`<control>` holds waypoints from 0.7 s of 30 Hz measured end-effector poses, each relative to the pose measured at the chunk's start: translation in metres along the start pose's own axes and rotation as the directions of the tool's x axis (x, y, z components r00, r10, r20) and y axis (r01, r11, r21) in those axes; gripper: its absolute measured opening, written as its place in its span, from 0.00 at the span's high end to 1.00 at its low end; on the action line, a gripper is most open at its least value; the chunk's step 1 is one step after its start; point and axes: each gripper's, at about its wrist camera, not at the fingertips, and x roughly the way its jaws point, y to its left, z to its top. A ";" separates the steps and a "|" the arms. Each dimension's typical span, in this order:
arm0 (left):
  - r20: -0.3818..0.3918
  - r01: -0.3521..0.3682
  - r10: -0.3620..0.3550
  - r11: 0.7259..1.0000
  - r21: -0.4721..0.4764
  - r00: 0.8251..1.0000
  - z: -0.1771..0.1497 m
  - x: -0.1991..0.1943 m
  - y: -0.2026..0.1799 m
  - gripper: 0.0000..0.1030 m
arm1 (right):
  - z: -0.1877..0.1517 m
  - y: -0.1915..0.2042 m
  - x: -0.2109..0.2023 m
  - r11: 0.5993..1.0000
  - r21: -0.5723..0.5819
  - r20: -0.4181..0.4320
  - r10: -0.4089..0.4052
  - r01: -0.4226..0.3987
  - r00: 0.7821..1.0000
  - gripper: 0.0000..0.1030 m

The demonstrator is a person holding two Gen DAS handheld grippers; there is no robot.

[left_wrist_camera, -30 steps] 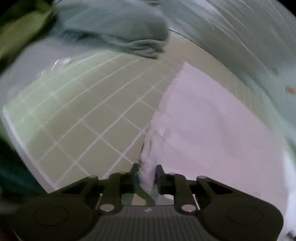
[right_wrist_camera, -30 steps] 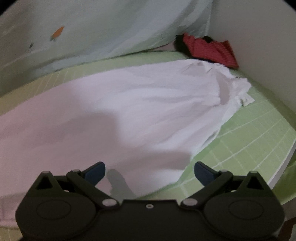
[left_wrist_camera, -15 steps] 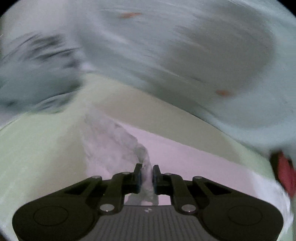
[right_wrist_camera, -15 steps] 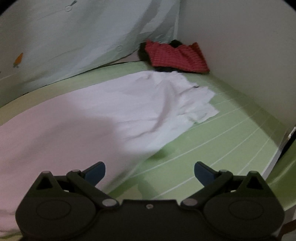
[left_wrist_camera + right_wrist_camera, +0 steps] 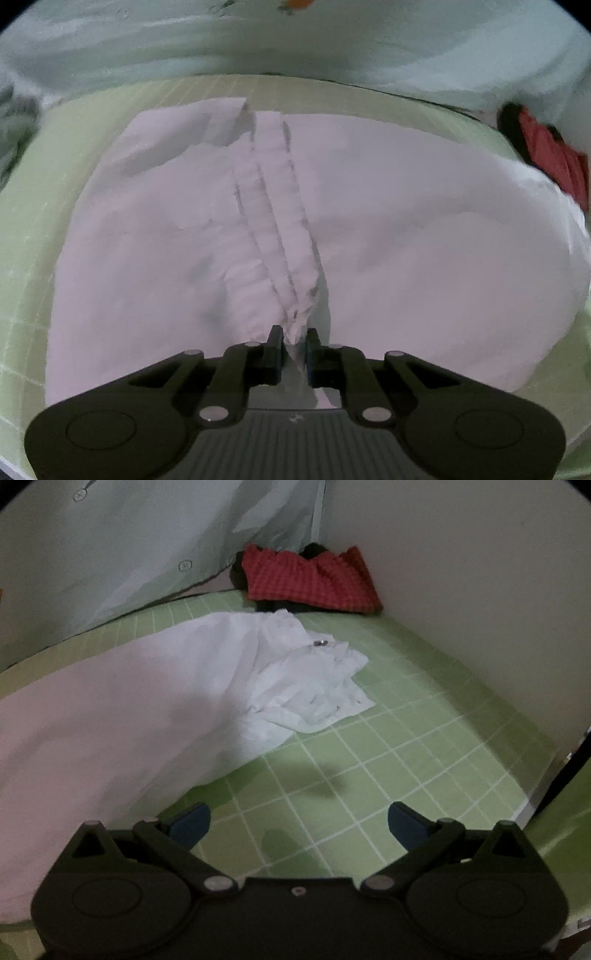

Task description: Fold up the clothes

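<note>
Your left gripper (image 5: 294,338) pinches a seamed ridge of the white garment (image 5: 406,236), which lies spread and wrinkled across the green grid mat (image 5: 388,746). Your right gripper (image 5: 298,823) hangs wide, empty, the garment at its 10 o'clock.

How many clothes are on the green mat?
3 that I can see: a white garment spread across the middle, pinched by the left gripper; a red checked one in the far corner; a grey-green one at the left edge, blurry. More may be hidden.
</note>
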 end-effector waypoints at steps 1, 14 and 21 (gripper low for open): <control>0.003 0.005 -0.005 1.000 -0.022 1.000 0.002 -0.002 0.002 0.82 | 0.001 0.000 0.004 1.000 0.002 -0.006 0.009 -0.009 1.000 0.00; 0.022 -0.124 0.131 0.972 -0.201 0.991 0.042 -0.001 0.031 0.66 | 0.032 0.036 0.036 0.993 -0.065 -0.001 0.101 -0.101 0.995 0.00; 0.011 -0.157 0.161 0.974 -0.163 0.987 0.068 0.033 0.031 0.27 | 0.049 0.043 0.049 0.997 -0.038 0.011 0.062 -0.062 0.998 0.00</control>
